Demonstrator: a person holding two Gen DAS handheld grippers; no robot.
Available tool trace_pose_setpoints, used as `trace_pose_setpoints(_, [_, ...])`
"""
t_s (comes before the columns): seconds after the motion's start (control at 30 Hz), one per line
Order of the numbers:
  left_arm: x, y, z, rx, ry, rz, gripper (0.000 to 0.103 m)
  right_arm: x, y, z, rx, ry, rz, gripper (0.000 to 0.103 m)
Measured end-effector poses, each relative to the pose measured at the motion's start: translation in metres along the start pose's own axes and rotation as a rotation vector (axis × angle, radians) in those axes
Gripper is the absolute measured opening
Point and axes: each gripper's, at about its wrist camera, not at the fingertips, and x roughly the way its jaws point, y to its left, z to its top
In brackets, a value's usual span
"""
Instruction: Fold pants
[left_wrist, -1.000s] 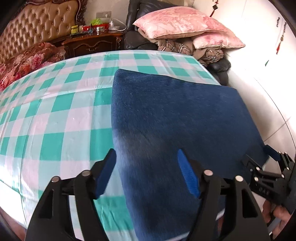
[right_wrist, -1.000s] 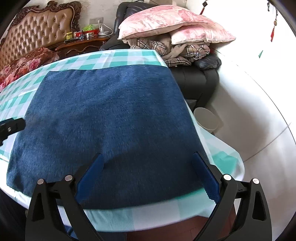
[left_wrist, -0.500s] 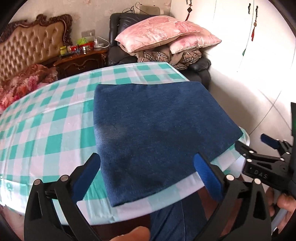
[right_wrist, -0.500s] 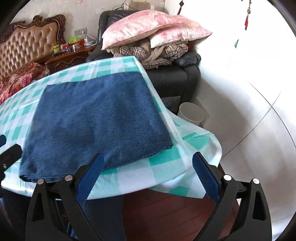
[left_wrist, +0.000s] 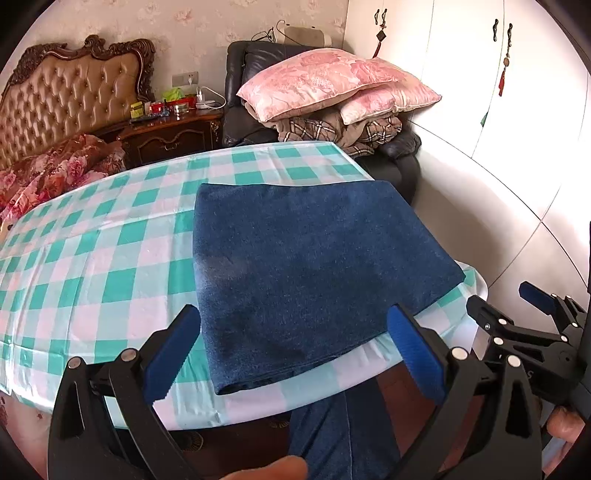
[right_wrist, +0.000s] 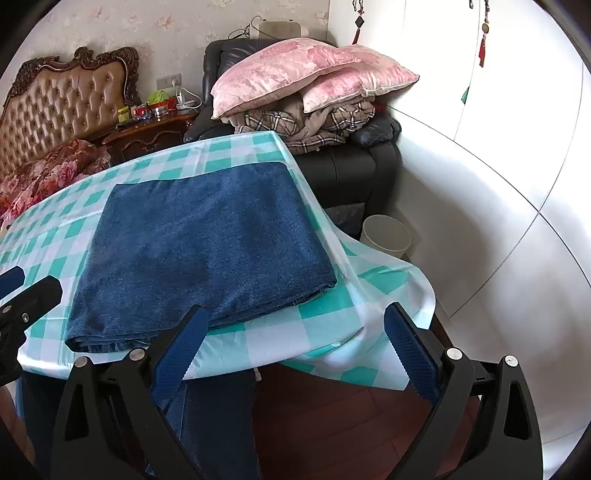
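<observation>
- Your left hand-held gripper has just been spreading its jaws and now stands wide open; nothing is between its blue pads, which hang clear of the cloth above the near edge of the desk.
- Your right hand-held gripper is also wide open and holds nothing; its pads hover over the draped corner of the checked tablecloth.
- The pants lie folded into a flat dark-blue rectangle on the green-and-white checks, toward the right end of the desk, touched by neither gripper.
- In the right wrist view the near edge of the pants shows stacked layers, and the right edge sits just beside the desk's edge.
- Behind the desk you see two pink pillows piled on plaid blankets on a black armchair.
- A white bin stands on the floor by the armchair.
- A tufted headboard and a cluttered nightstand are at the back left.
</observation>
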Motion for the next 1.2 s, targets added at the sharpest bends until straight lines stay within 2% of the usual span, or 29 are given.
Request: trace_pose_setpoints(1.2, [0.0003, -0.0042, 0.0060, 0.003, 0.000, -0.006, 0.101, 0.0053, -0.0002, 0.0044, 0.007, 0.007, 0.013, 0.093])
